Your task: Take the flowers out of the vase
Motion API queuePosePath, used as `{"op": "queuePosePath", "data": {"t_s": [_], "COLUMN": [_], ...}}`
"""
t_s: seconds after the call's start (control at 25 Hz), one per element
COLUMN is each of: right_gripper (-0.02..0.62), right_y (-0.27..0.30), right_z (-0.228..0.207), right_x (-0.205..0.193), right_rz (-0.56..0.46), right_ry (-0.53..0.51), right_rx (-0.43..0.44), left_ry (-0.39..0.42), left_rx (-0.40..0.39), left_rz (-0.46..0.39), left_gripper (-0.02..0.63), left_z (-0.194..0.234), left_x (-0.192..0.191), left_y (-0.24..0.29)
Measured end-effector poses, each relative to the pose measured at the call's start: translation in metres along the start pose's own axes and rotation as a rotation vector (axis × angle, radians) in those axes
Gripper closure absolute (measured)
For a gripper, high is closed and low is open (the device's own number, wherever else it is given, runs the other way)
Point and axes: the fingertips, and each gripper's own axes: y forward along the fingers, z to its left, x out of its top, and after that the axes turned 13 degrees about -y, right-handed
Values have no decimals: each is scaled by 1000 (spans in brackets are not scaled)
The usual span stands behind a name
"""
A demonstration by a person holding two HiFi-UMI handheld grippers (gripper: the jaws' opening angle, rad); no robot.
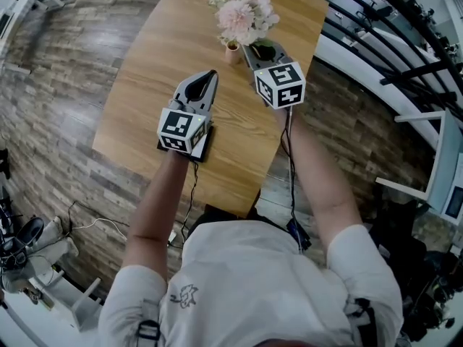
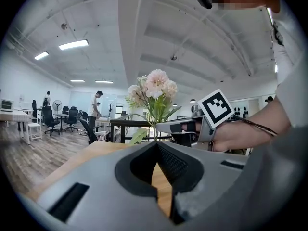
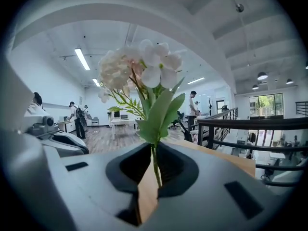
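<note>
A bunch of pale pink and white flowers (image 1: 242,13) with green leaves hangs over the far end of the wooden table (image 1: 159,71). My right gripper (image 1: 255,49) is shut on the thin green stem (image 3: 156,170), with the blooms (image 3: 139,66) rising above its jaws. A small tan vase (image 1: 231,52) stands on the table just left of that gripper; whether the stem ends are still in it I cannot tell. My left gripper (image 1: 211,74) sits nearer and to the left, shut with nothing in it (image 2: 156,144). It looks toward the flowers (image 2: 153,89) and the right gripper (image 2: 185,126).
A black metal railing (image 1: 383,56) runs past the table's right side, also seen in the right gripper view (image 3: 250,126). Wood-plank floor (image 1: 51,114) surrounds the table. Desks, office chairs (image 2: 50,117) and standing people (image 2: 95,109) are far off in the room.
</note>
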Motion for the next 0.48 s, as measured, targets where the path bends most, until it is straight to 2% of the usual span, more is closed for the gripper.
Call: {"op": "queuePosePath", "data": {"t_s": [0.48], "right_gripper": [558], "right_y": [-116], "right_z": [40], "right_x": [19], "right_rz": [-52], "right_ry": [39], "right_rx": [-1], "left_ry": [18], "left_rx": [3], "left_rz": [-58], "left_gripper": [601], "left_z": [-88], "left_x": [12], "left_y": [-61]}}
